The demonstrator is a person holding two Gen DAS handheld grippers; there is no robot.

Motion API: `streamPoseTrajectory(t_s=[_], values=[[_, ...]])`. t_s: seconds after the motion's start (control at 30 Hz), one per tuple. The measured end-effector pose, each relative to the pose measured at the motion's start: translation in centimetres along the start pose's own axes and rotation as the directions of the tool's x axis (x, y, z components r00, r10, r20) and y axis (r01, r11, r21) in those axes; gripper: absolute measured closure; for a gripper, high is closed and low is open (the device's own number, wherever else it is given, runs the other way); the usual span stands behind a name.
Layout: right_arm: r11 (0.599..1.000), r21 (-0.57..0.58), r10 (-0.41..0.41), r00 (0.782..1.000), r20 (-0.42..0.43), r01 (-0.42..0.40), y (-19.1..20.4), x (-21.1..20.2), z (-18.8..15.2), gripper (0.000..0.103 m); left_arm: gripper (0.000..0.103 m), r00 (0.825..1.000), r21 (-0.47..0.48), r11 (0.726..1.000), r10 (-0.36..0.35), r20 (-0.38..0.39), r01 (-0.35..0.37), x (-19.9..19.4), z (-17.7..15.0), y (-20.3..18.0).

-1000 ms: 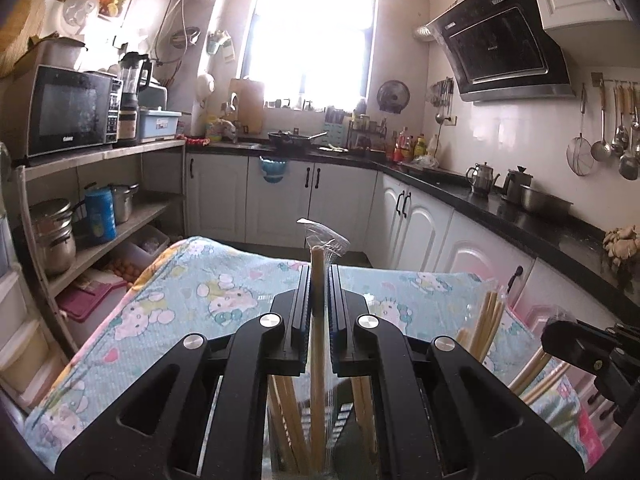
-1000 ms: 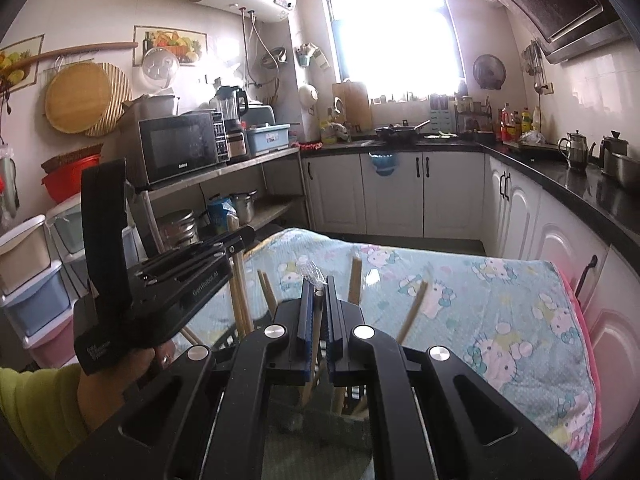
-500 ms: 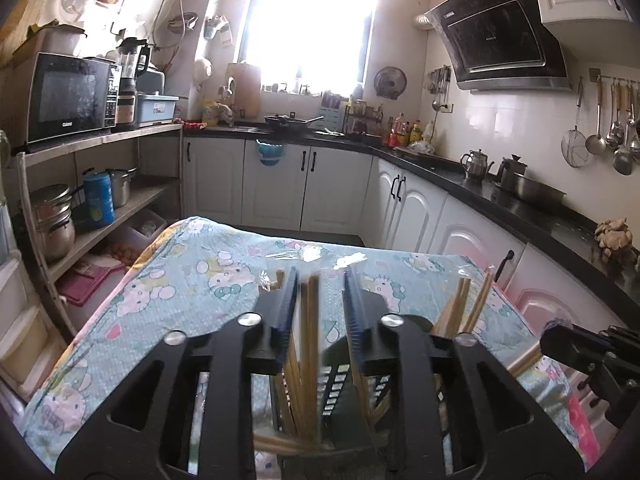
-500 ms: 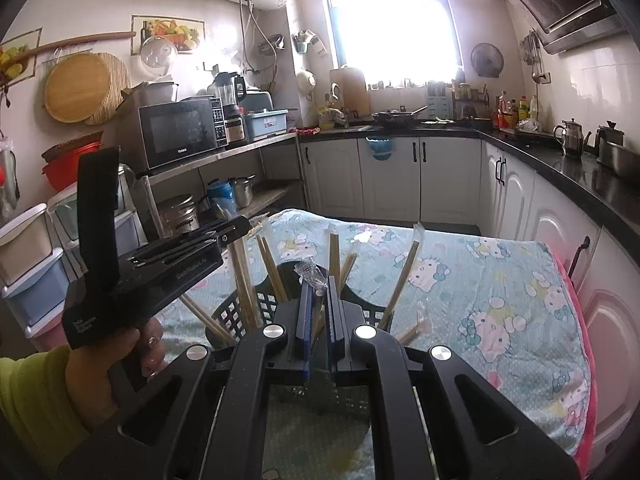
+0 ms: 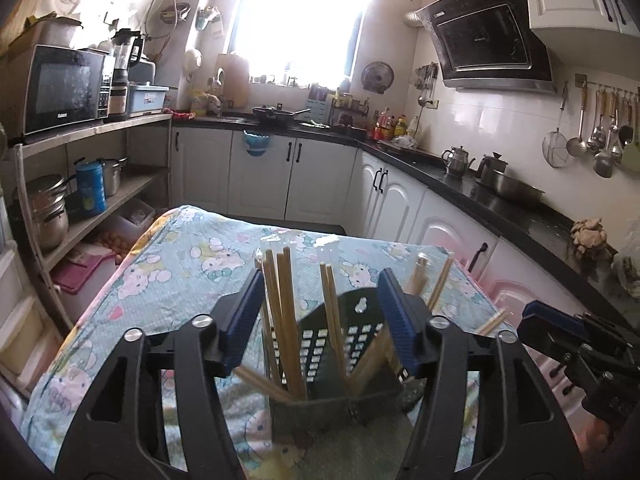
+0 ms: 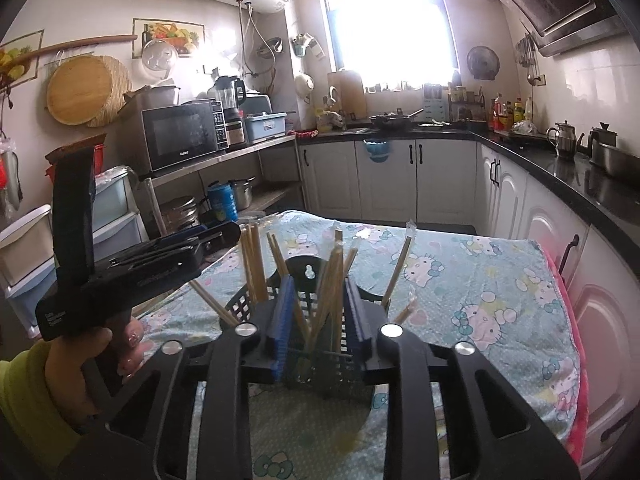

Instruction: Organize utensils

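A black perforated utensil holder stands on the cartoon-print tablecloth, filled with several wooden chopsticks, some in clear wrappers. My left gripper sits just before the holder with its jaws opening; chopsticks stand between the blue pads, untouched. My right gripper faces the holder from the other side, jaws opening narrowly, with a chopstick bundle loose between the pads. Each gripper shows in the other's view: left gripper, right gripper.
A hand in a yellow-green sleeve holds the left gripper. A metal shelf with a microwave and pots stands on the left. White cabinets and a black counter run along the back and right. The pink table edge is at the right.
Both grippers were shut on a chopstick above the holder. Both have since opened, the chopsticks now stand in the holder, and both grippers have drawn back a little.
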State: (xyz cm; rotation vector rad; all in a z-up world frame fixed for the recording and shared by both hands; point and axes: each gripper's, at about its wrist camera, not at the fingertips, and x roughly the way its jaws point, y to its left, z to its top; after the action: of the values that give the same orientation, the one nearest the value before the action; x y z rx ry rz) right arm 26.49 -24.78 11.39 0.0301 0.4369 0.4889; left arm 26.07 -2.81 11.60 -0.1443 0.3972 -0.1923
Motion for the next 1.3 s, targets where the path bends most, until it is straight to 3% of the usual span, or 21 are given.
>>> streamPoseTrajectory(t_s=[0.2, 0.47, 0.8, 1.3], values=[[0.999, -0.027, -0.019, 1.0, 0.019, 0.019, 0.9, -2.0, -0.6, 0.061, 0.039, 1.0, -0.004, 1.0, -0.027, -0.014, 0.026, -2.2, -1.3, 0.2], [0.998, -0.043, -0.044, 0.998, 0.053, 0.046, 2.5, -4.2, -1.7, 0.039, 0.014, 0.999, -0.022, 0.999, -0.029, -0.017, 0.029, -5.1, -3.3, 1.0], [0.996, -0.052, -0.066, 0.995, 0.069, 0.07, 4.7, -6.0, -4.4, 0.014, 0.012, 0.998, -0.014, 1.0, -0.016, -0.06, 0.015, -7.2, -6.4, 1.8], [0.99, -0.027, -0.135, 0.991, 0.004, 0.135, 5.5, -5.1, -10.7, 0.011, 0.011, 0.991, -0.029, 0.999, 0.024, -0.134, -0.028, -8.2, -12.4, 3.1]])
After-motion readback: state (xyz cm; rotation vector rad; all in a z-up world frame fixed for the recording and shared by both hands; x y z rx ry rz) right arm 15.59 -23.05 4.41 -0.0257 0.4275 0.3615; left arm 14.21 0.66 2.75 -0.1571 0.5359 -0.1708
